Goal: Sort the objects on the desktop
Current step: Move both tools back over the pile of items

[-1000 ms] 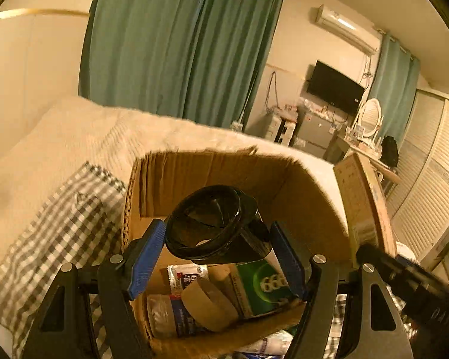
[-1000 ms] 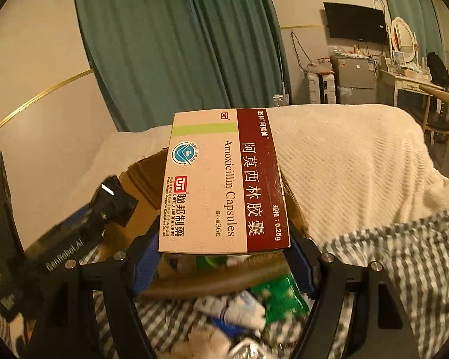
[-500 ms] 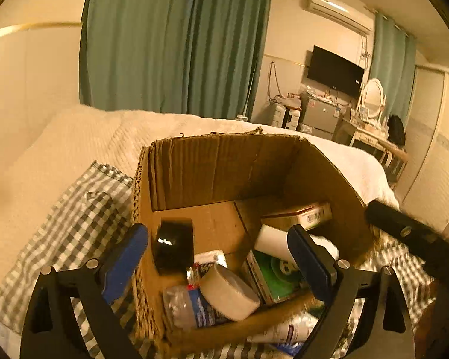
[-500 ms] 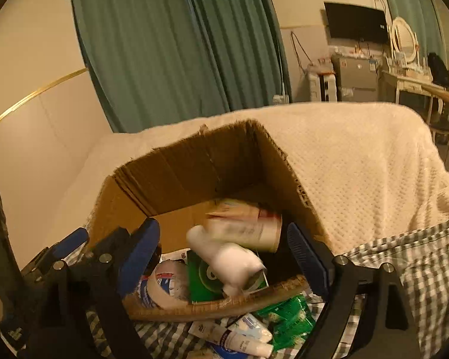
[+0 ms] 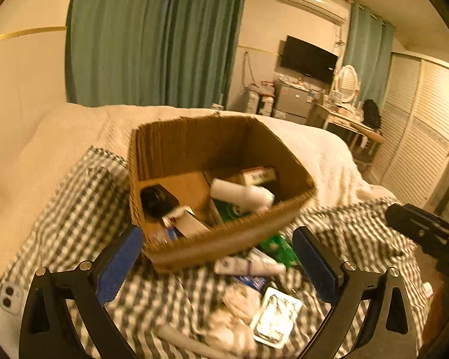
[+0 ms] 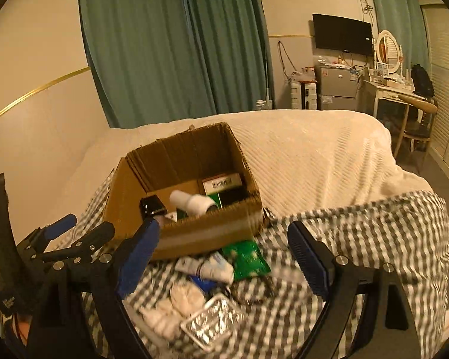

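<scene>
Your left tool and right tool gape wide and empty, jaws just opened, before the cardboard box on the bed's checked cloth, medicine box inside

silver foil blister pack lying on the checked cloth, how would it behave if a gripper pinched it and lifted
The silver foil blister pack looks thin and flat, so it is probably light and may flex or crumple under a pinch. Its shiny foil could be slippery against the pads. Lying flat on the soft checked cloth, its edge may be hard to get under.
</scene>
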The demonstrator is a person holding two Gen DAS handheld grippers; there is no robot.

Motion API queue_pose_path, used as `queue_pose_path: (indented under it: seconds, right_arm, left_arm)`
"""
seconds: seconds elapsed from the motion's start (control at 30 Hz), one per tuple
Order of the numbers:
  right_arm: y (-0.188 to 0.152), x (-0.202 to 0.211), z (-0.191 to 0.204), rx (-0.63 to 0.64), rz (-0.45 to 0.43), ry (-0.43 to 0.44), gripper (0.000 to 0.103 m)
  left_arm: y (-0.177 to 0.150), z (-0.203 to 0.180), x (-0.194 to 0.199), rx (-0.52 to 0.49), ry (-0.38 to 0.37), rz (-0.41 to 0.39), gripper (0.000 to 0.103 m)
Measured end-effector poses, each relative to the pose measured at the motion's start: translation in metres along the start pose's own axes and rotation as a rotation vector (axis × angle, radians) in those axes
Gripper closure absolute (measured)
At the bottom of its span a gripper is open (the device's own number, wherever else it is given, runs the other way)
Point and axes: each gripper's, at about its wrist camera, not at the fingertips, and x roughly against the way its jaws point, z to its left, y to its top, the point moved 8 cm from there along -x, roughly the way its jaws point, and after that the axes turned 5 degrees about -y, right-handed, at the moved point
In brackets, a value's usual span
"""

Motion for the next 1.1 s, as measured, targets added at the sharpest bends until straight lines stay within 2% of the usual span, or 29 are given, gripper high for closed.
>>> queue_pose_path:
  seconds: [0.37, 0.6, 0.7, 0.87, 0.93, 1.0, 1.03, 1.07, 1.1]
  right_arm:
    - [-0.045, 0.027, -0.019, 0.033, 0.017, -0.061, 0.016]
    - [-0.094, 0.026, -0.051, 0.007, 0.055, -0.106, 0.016]
    - [-0.115, 0.02, -0.059, -0.037, 0.103, -0.067, 0.016]
    - [-0.127, 0.016, -0.069, -0.068, 0.12, -0.069, 0.016]
    - [-0.128, 0.017, -0.071, -0.082, 0.12, -0.062, 0.016]
    - [-0.128, 0.016, -0.069, -0.083, 0.12, -0.06, 0.016]
    - [-0.129, 0.015, -0.068, -0.081, 0.122, -0.059, 0.016]
    - [-0.13, 0.014, -0.067, -0.08, 0.125, -0.058, 0.016]
    - [-0.131, 0.014, -0.067, -0.081, 0.128, -0.056, 0.016]
  left_arm:
    - [-0.063, -0.021, 0.014, -0.011, 0.004, 0.095, 0.001]
    - [-0.116, -0.049, 0.011, -0.008, -0.067, 0.185, 0.001]
    - [-0.137, -0.066, 0.0, -0.046, -0.097, 0.258, 0.001]
    - [-0.172, -0.086, -0.016, -0.051, -0.161, 0.376, 0.001]
    - [-0.186, -0.086, -0.025, -0.057, -0.154, 0.429, 0.001]
    - [-0.2, -0.077, -0.039, -0.058, -0.103, 0.481, 0.001]
    - [-0.207, -0.07, -0.047, -0.04, -0.087, 0.516, 0.008]
    - [-0.216, -0.065, -0.053, -0.002, -0.095, 0.556, 0.028]
    - [-0.22, -0.064, -0.055, 0.021, -0.11, 0.581, 0.038]
